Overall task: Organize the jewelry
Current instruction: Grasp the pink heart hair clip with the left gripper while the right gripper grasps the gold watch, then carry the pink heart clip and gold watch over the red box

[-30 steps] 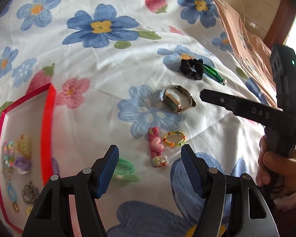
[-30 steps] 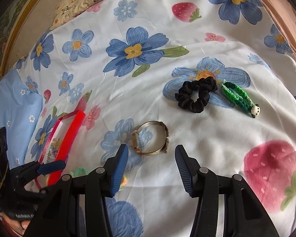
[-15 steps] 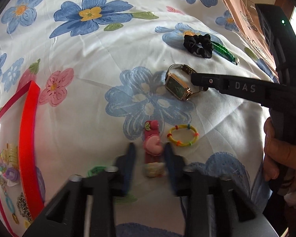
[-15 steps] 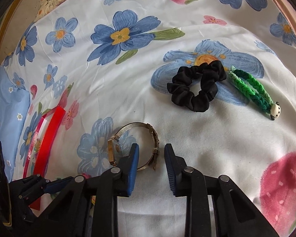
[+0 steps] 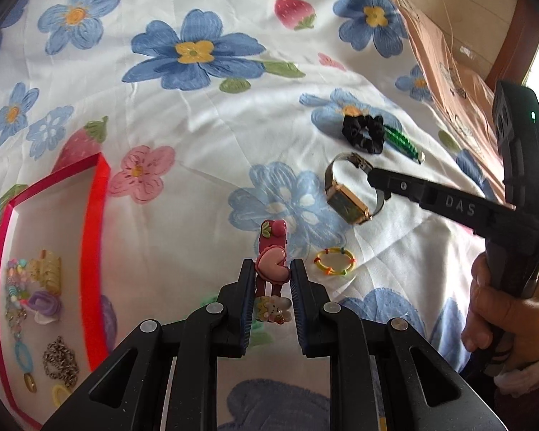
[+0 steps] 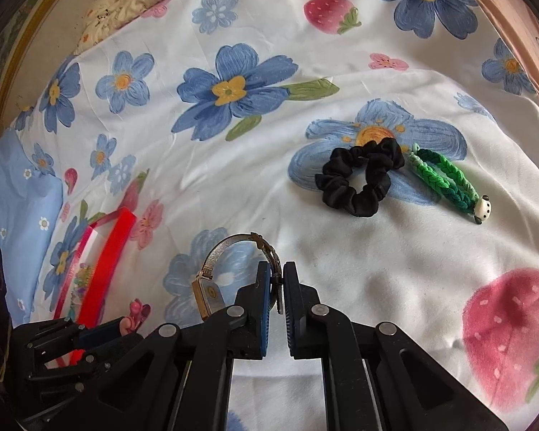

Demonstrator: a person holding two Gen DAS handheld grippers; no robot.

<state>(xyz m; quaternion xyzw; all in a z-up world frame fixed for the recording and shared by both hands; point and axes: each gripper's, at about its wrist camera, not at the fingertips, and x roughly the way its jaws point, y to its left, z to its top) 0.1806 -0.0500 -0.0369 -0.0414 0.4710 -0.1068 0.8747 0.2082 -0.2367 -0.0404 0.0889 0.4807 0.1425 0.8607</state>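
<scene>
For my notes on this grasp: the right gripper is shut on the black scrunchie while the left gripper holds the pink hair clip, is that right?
Not quite: the right gripper is shut on the watch band, as the right wrist view shows; the black scrunchie lies untouched. The left gripper does hold the pink hair clip.

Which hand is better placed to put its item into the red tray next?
Left, probably. The left gripper, shut on the pink hair clip, is beside the red tray; the right gripper, holding the watch, is farther away.

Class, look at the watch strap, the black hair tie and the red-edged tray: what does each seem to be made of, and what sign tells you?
Watch strap: probably metal mesh; fine weave, grey sheen.
Black hair tie: fabric, matte; gathered soft folds.
Red-edged tray: likely glossy acrylic or plastic; its edge glows translucent.
</scene>
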